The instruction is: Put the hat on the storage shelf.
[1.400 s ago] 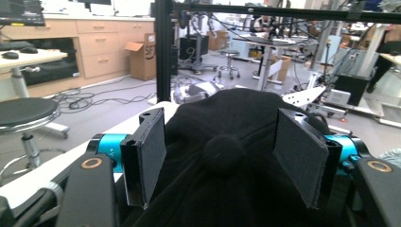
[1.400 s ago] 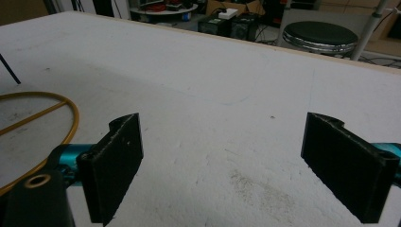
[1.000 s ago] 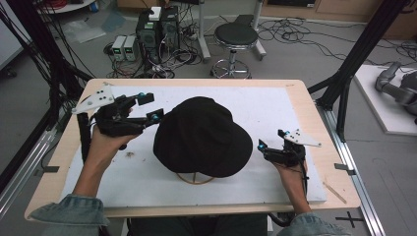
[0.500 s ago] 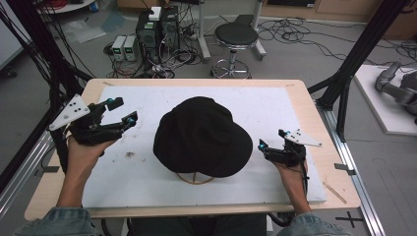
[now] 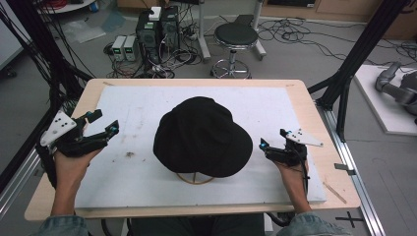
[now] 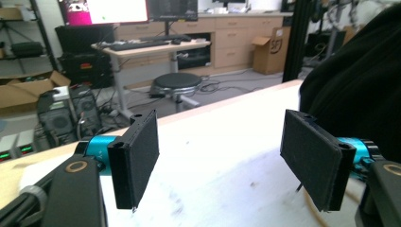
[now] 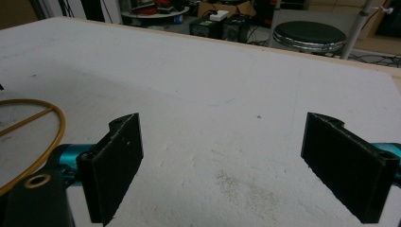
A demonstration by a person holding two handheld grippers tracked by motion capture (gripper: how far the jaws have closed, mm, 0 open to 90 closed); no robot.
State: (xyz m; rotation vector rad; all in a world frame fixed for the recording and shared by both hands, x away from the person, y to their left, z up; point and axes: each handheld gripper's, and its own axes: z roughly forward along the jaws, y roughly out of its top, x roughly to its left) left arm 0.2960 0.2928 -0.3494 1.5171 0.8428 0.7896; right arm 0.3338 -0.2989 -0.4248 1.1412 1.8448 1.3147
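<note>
Evidently staged for draping, the black hat sits on what looks like a wire stand, while the left gripper and right gripper flank it with jaws wide apart, holding nothing.

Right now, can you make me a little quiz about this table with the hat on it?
1. True or false: the black hat lies in the middle of the white board.
2. Which gripper is holding something? A) the left gripper B) the right gripper C) neither of them
3. Fill in the gap: the thin ring peeking out from under the near edge of the hat is ____ in colour.

Key
1. True. The hat sits between the two grippers.
2. C. Both are open, with nothing between the jaws.
3. Yellow. It also shows at the left edge of the right gripper view.
</note>
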